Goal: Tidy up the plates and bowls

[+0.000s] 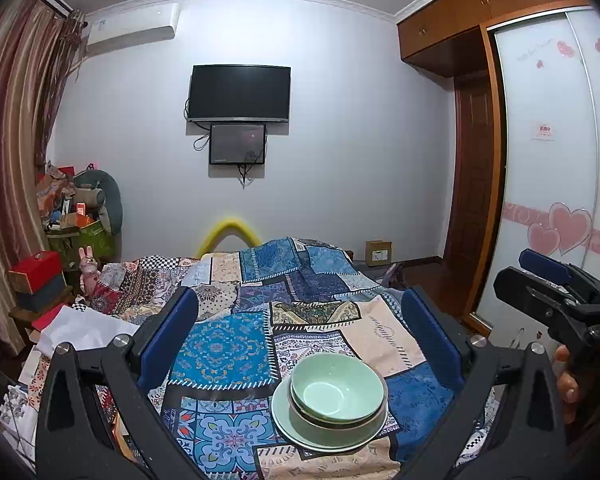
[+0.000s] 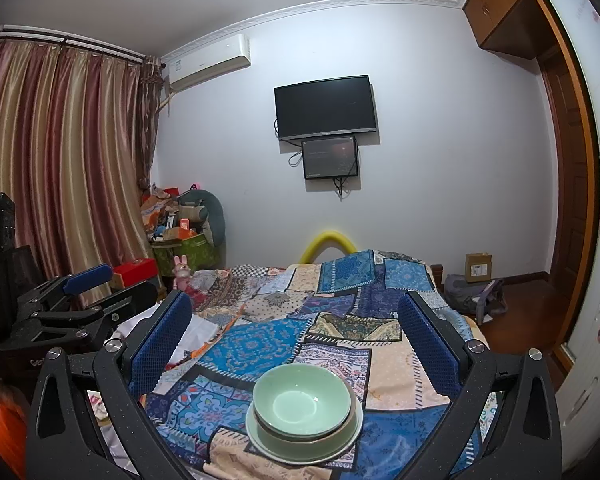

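A pale green bowl (image 1: 337,388) sits nested in another bowl on a pale green plate (image 1: 286,418), all stacked on the patchwork bedspread (image 1: 228,344). The same bowl (image 2: 302,398) and plate (image 2: 260,438) show in the right wrist view. My left gripper (image 1: 300,336) is open and empty, held above and just behind the stack. My right gripper (image 2: 296,332) is open and empty, also above the stack. The right gripper also shows at the right edge of the left wrist view (image 1: 556,292), and the left gripper at the left of the right wrist view (image 2: 72,304).
The bed's patchwork cover (image 2: 340,320) fills the foreground. White cloth (image 1: 84,328) and red boxes (image 1: 36,272) lie at the left. A cluttered bin (image 2: 184,240) stands by the curtain. A bag (image 2: 472,296) and cardboard box (image 2: 478,266) sit on the floor right.
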